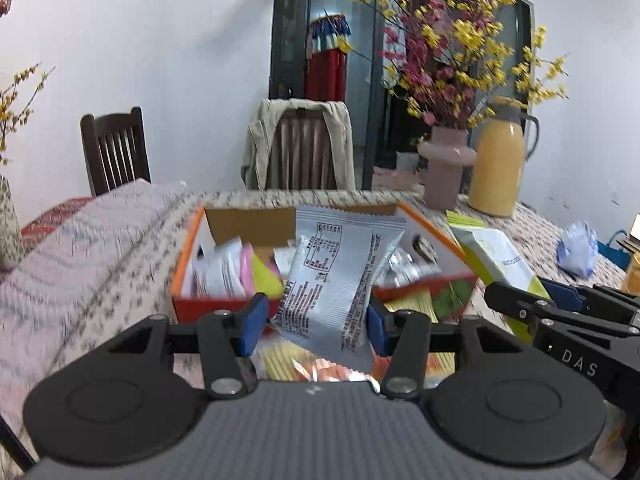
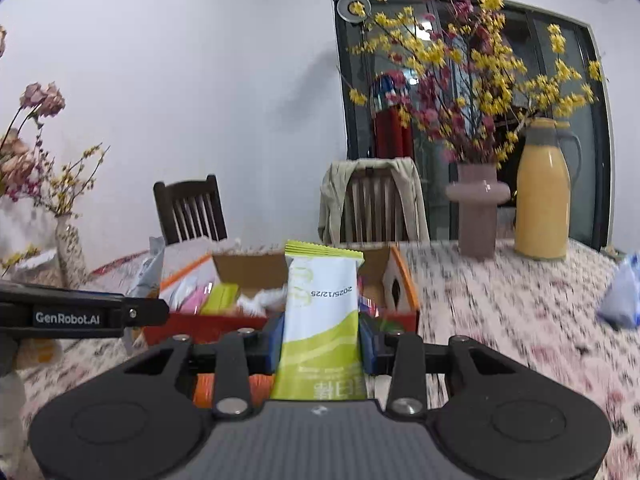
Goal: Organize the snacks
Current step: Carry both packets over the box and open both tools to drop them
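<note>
We hold two snack packets, one in each gripper, both just in front of the one cardboard box (image 1: 188, 256) on the patterned tablecloth (image 1: 100, 248). Our left gripper (image 1: 316, 322) has its blue fingers (image 1: 252, 322) closed against the sides of a silver packet (image 1: 336, 276), which stands with its long axis upright, leaning a little to the right, its crimped top edge toward the box. Our right gripper (image 2: 320, 344) is clamped the same way on a green and white packet (image 2: 320, 320), long axis upright, crimped end on top, its printed date upside down to us. The box already holds several packets, too jumbled and blurred for us to count. Farther back on the table stand one pink vase (image 2: 478, 208) of flowers and one yellow jug (image 2: 542, 196); two chairs (image 2: 188, 208) sit behind.
</note>
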The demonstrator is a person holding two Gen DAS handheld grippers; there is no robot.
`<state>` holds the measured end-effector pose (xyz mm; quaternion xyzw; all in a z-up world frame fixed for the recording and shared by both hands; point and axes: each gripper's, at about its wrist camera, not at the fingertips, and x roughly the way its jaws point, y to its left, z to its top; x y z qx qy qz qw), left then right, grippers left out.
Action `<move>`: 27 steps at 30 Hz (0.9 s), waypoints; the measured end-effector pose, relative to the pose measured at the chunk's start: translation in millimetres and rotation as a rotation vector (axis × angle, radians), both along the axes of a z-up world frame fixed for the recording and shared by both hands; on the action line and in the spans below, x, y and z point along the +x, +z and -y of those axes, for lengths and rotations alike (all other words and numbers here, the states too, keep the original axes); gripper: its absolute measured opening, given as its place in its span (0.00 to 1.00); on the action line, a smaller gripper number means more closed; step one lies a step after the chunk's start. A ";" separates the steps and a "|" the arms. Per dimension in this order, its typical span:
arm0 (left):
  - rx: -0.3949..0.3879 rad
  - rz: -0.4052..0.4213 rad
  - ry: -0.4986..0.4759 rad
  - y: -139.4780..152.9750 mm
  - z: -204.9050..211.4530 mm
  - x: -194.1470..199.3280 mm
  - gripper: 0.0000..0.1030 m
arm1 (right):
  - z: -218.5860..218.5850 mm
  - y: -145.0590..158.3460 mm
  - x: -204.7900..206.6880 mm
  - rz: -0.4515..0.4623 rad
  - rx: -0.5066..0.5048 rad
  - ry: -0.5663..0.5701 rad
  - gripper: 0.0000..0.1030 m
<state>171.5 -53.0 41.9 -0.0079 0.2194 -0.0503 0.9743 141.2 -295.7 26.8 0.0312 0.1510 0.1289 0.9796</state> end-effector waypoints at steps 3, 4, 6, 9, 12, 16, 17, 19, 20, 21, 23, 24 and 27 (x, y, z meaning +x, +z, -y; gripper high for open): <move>-0.003 0.012 0.022 9.4 -4.5 20.3 0.51 | -5.4 13.9 23.7 0.021 0.005 -0.007 0.35; -0.006 0.014 0.031 12.2 -6.4 28.4 0.50 | -7.6 19.4 34.3 0.027 0.006 -0.010 0.35; -0.010 0.015 0.048 15.8 -10.1 44.7 0.50 | -11.7 28.3 54.4 0.030 0.009 -0.014 0.35; -0.019 0.006 0.079 15.9 -15.1 71.0 0.50 | -18.5 36.4 87.0 0.027 0.014 -0.017 0.35; -0.030 -0.005 0.110 10.8 -21.9 97.0 0.50 | -26.7 34.3 118.7 0.013 0.019 -0.019 0.35; -0.043 -0.020 0.137 -7.4 -32.1 121.7 0.50 | -31.5 15.1 152.3 -0.024 0.036 -0.019 0.36; -0.052 -0.015 0.142 -12.2 -35.1 124.4 0.51 | -31.8 9.4 156.9 -0.037 0.040 -0.012 0.37; -0.060 0.009 0.144 -20.7 -40.3 125.0 0.59 | -33.3 1.1 162.4 -0.072 0.022 0.006 0.39; -0.063 0.010 0.130 -21.9 -43.0 124.6 0.63 | -33.5 -1.3 163.2 -0.085 0.019 0.015 0.39; -0.079 0.012 0.120 -21.1 -45.8 123.4 0.75 | -32.9 -3.1 163.6 -0.098 0.020 0.019 0.42; -0.108 0.039 0.138 -18.3 -51.7 117.6 0.96 | -31.9 -5.4 161.6 -0.119 0.025 0.034 0.60; -0.108 0.058 0.153 -17.0 -52.6 113.9 1.00 | -31.4 -6.1 159.6 -0.127 0.030 0.039 0.78; -0.111 0.071 0.172 -14.9 -53.3 107.7 1.00 | -26.8 -8.3 153.6 -0.142 0.056 0.028 1.00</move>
